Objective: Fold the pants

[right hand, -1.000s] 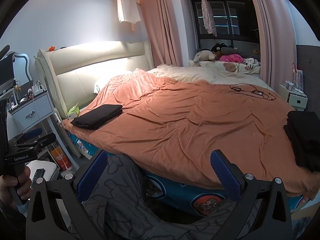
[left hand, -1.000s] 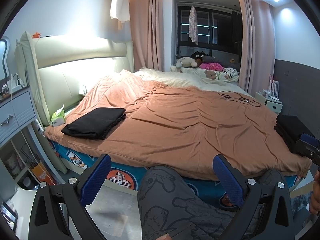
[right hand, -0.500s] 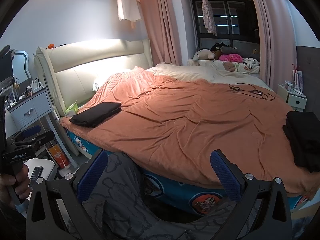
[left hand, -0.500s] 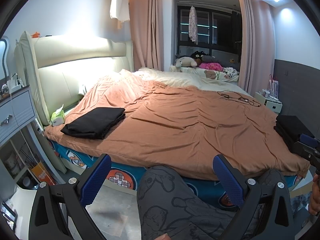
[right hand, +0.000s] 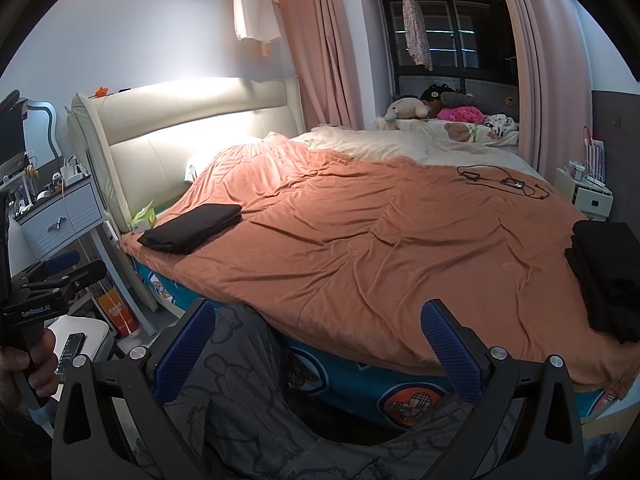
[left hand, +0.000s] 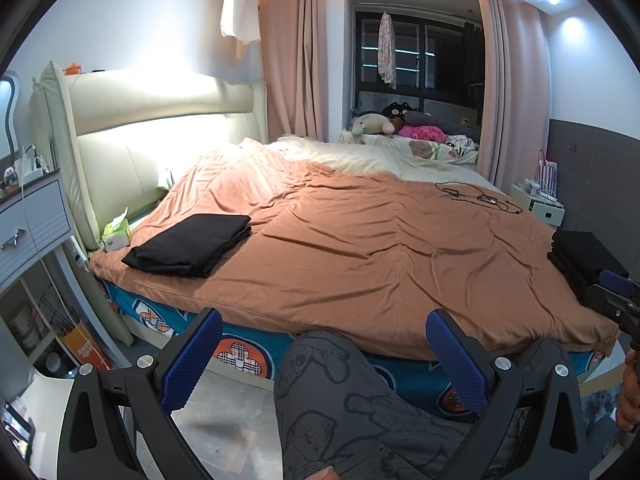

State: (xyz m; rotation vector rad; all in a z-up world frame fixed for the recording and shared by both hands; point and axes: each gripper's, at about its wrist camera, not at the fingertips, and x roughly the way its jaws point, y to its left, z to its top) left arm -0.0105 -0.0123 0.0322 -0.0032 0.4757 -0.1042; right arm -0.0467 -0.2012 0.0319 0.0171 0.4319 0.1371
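One folded black pants (left hand: 192, 242) lies left of frame; black stack (right hand: 608, 276) at right awaits. Left gripper (left hand: 324, 360) and right gripper (right hand: 320, 344) gape, empty.

Black stack of clothes (right hand: 608, 276) right of the jaws, cut by the frame edge, bed base (left hand: 240, 354) below the jaws, partly hidden behind patterned knees (left hand: 320, 380).

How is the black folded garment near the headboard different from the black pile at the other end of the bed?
The folded garment lies alone as one flat, neat, low rectangle, near a green tissue box. The black pile stands higher, with several folded layers stacked, and sits close to the edge of the bed. Both are black cloth resting on the orange blanket, and neither gripper touches them.
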